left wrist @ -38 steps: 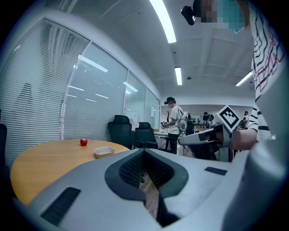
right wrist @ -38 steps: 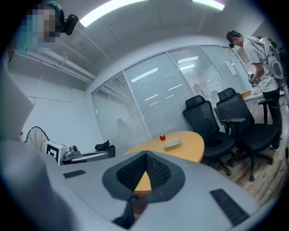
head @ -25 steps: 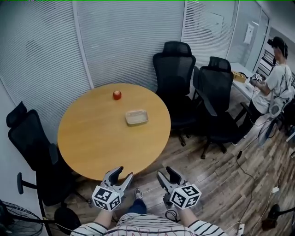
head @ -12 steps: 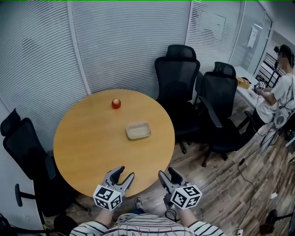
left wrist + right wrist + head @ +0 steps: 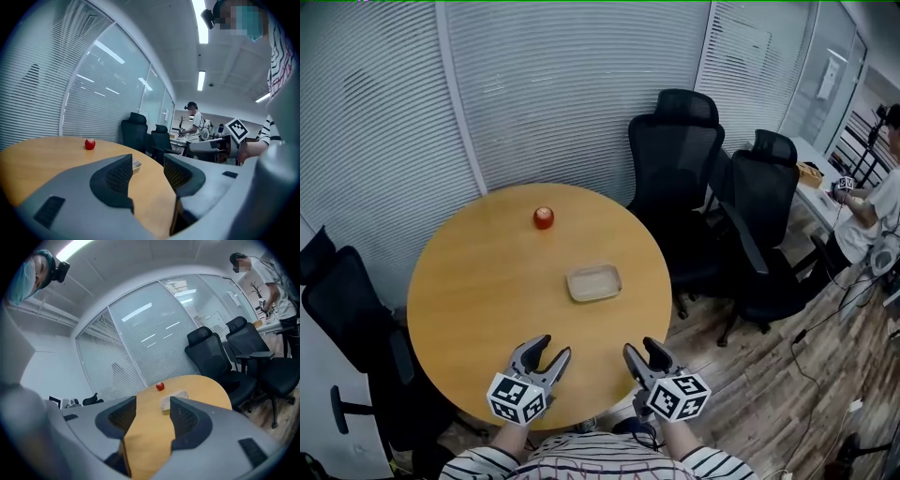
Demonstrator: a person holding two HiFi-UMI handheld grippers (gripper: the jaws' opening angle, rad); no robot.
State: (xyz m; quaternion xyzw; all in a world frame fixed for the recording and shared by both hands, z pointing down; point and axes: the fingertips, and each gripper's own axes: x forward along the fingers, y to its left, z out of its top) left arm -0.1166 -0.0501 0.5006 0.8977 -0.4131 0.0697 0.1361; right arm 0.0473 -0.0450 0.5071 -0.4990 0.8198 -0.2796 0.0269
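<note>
On the table [image 5: 478,281] the fruit [image 5: 544,217] lies beyond and left of the tray [image 5: 593,282], chairs [image 5: 677,155] to its right.

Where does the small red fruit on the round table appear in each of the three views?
Head view: the red fruit is left of centre, above mid height.
Left gripper view: the fruit is left of centre, below mid height.
Right gripper view: the fruit is near the centre, a little low.
Shared landmark: the shallow tray, nearer the camera than the fruit.
</note>
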